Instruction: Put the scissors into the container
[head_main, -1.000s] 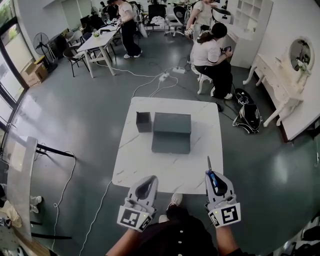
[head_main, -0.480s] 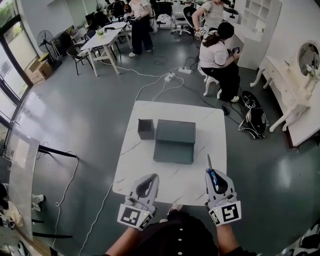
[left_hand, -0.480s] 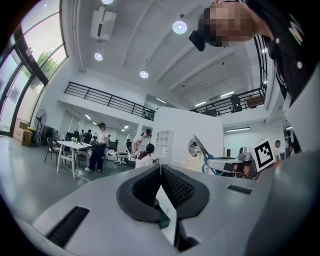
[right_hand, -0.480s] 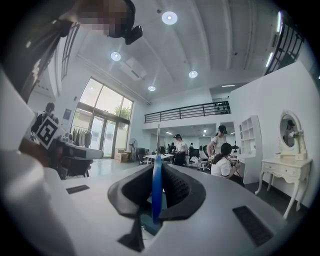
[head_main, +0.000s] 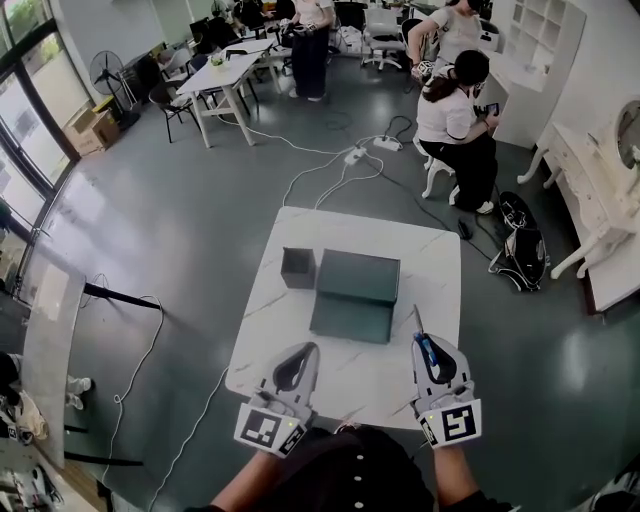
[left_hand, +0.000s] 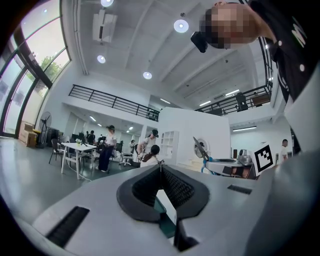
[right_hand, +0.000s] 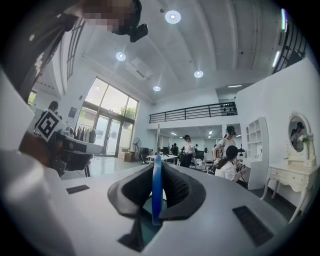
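Observation:
A white marble table (head_main: 262, 340) carries a small dark open container (head_main: 298, 267) and, right of it, a larger dark grey box (head_main: 357, 292). My right gripper (head_main: 424, 340) hovers over the table's near right edge, shut on the scissors (head_main: 427, 352), whose blade points away toward the box. In the right gripper view the blue handle of the scissors (right_hand: 157, 190) stands upright between the jaws of my right gripper (right_hand: 157, 167). My left gripper (head_main: 308, 347) hangs over the near edge, shut and empty; its jaws meet (left_hand: 161, 167). The scissors (left_hand: 201, 148) also show at right in the left gripper view.
A person sits on a stool (head_main: 455, 120) beyond the table's far right corner. Cables (head_main: 330, 170) run across the floor behind the table, and a backpack (head_main: 522, 252) lies to the right. A white dresser (head_main: 590, 200) lines the right wall; desks and people stand at the back.
The head view has shifted, so the table sits lower and slightly right in the frame. Both grippers hold their places, and the scissors stay gripped in the right one.

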